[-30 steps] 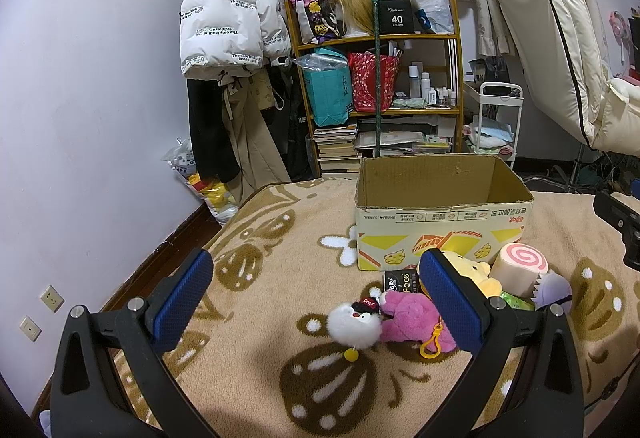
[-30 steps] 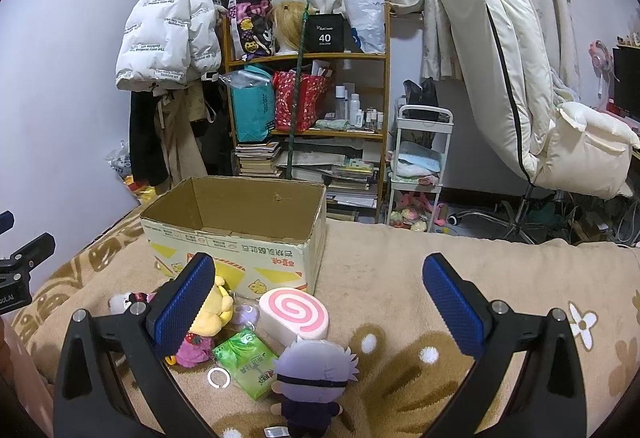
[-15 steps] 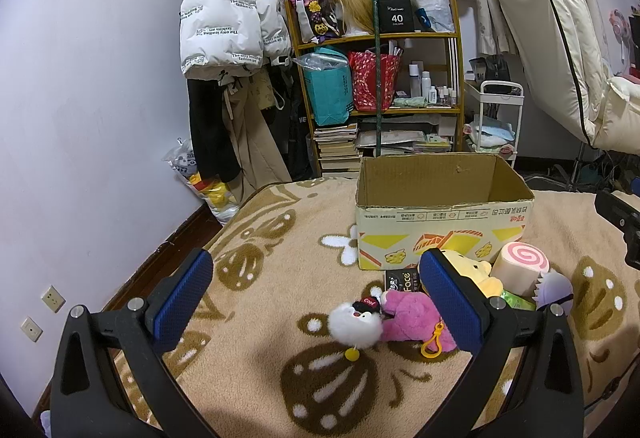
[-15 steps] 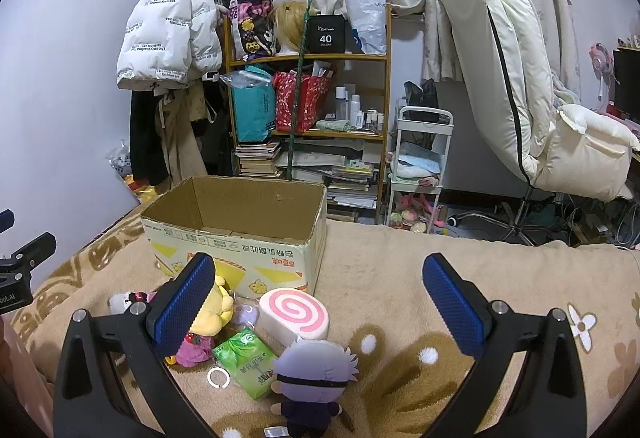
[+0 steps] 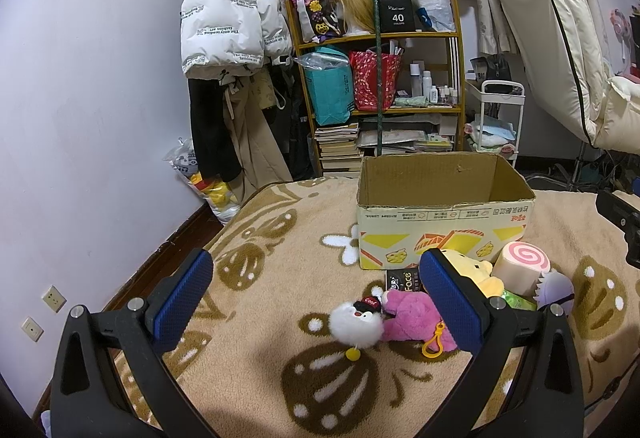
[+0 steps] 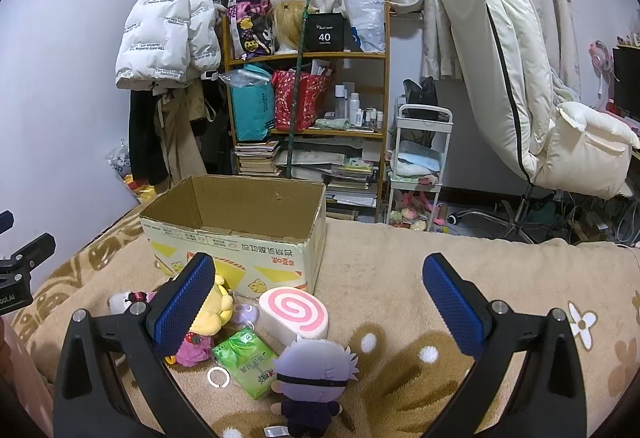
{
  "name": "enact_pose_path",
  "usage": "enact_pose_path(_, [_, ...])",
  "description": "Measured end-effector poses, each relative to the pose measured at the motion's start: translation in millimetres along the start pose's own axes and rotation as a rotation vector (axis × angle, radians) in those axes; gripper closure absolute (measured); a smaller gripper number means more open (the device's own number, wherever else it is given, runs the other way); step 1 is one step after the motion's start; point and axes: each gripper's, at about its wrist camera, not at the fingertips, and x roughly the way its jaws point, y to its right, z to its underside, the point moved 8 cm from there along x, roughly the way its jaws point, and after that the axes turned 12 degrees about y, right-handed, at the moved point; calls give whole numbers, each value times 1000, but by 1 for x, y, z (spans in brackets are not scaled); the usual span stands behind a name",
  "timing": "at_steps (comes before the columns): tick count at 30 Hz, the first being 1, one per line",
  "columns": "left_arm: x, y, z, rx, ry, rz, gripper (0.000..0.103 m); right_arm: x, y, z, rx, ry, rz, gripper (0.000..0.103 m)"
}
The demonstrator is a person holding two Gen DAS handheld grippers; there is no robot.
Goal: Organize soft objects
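Both claws are released and hold nothing. The left gripper (image 5: pixel 316 288) hangs over the white fluffy toy (image 5: pixel 357 323); the right gripper (image 6: pixel 318 298) has the purple-haired doll (image 6: pixel 313 368) just below. The cardboard box (image 6: pixel 240 234) waits beyond them. The toys lie packed together, so a claw may catch two. The toy's cap reads "Cool"; a black pack (image 5: pixel 400 280) reads "Face".

The right gripper (image 6: pixel 318 292) hovers, jaws spread wide, above soft toys (image 6: pixel 314 366) before an open cardboard box (image 6: pixel 240 242).
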Motion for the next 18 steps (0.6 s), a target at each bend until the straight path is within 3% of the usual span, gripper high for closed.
enact_pose_path(18, [0, 0, 0, 2, -2, -2, 1, 1, 0, 0, 1, 1, 1, 0])
